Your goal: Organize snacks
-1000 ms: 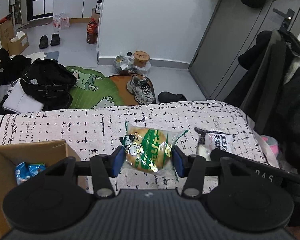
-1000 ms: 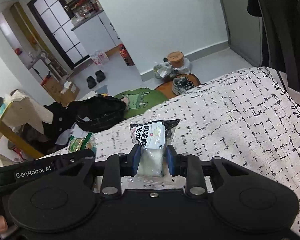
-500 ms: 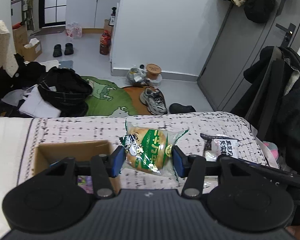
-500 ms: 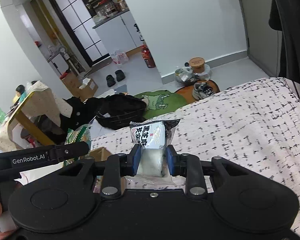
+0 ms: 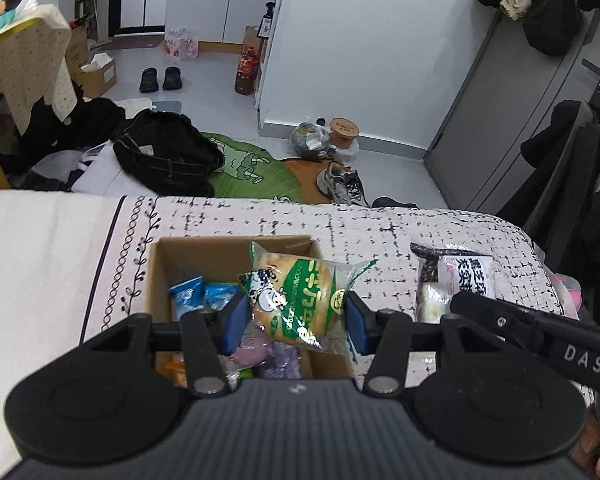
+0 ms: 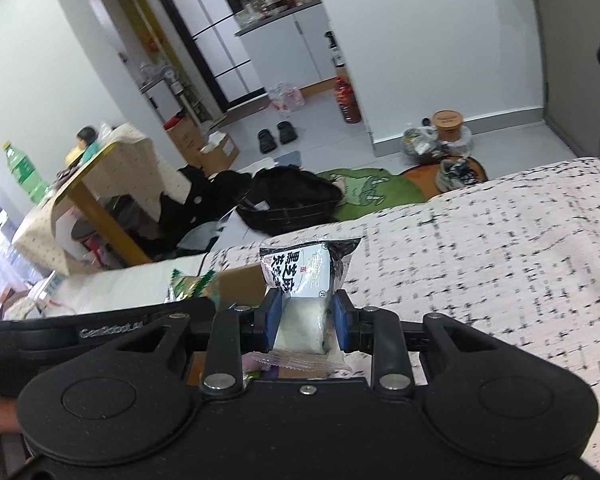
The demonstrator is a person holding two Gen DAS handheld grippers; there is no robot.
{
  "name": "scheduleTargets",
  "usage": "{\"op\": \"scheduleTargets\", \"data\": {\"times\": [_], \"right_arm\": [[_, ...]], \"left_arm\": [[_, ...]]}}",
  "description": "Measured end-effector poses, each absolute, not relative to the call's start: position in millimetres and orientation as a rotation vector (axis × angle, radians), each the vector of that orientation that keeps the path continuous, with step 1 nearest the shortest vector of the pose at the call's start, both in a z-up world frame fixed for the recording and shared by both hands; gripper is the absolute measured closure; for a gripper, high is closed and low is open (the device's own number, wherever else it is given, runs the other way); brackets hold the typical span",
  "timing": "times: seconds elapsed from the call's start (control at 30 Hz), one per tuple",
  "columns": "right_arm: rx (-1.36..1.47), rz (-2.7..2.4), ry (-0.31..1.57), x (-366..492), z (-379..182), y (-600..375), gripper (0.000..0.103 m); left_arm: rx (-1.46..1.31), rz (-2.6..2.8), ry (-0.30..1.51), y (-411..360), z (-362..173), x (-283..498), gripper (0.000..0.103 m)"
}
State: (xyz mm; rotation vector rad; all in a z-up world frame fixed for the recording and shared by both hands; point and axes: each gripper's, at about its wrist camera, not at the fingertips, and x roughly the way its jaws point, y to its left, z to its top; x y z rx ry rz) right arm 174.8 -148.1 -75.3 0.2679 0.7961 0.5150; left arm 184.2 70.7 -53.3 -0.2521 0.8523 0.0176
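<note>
Bed [image 5: 384,236]: wide surface under a white cover printed with broken black grid marks, with a looped vine border along its left side; carries everything listed below.

Box [image 5: 204,258]: open brown cardboard carton, upright on the bed beside the vine border. Its far corner also shows in the right wrist view [image 6: 242,280].

Box contents: blue foil snack packets [image 5: 202,294] against the left wall; purple wrappers [image 5: 268,354] and an orange one nearer the camera, partly hidden.

Left tool [image 5: 296,322]: black two-finger tool with blue pads, poised above the box opening, jaws part-way apart and pressed on both sides of the bun packet.

Bun packet [image 5: 296,300]: clear wrapper with green and white print and a cartoon cow, round golden bun inside; held in the air over the right half of the box, tilted.

Right tool [image 6: 306,322]: matching black tool, just right of the box, jaws narrow and clamped on the sesame packet.

Sesame packet [image 6: 306,276]: black-and-white wrapper with dark characters, pale block inside; held upright off the bed, right of the box.
</note>
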Motion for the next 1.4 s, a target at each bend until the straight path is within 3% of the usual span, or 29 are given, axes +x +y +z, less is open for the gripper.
{"op": "scheduleTargets", "data": {"times": [0.3, 0.57, 0.87, 1.1, 1.17, 1.4], "right_arm": [[0.221, 0.587, 0.853, 159, -86, -116, 0.074], [0.217, 0.576, 0.872, 161, -96, -113, 0.049], [0.234, 0.511, 0.867, 170, -98, -132, 0.045], [0.241, 0.526, 0.874, 170, -100, -137, 0.044], [0.246, 0.532, 0.871, 169, -98, -138, 0.039], [0.235, 0.549, 0.852, 163, -85, -148, 0.032]], "left_arm": [[-0.287, 0.037, 0.878, 101, -74, 175, 0.053], [-0.323, 0.047, 0.893, 113, -90, 177, 0.053], [-0.342, 0.027, 0.851, 103, -84, 193, 0.051], [-0.319, 0.05, 0.871, 98, -83, 192, 0.035], [-0.303, 0.06, 0.871, 99, -78, 185, 0.03], [-0.256, 0.103, 0.86, 104, -55, 162, 0.025]]}}
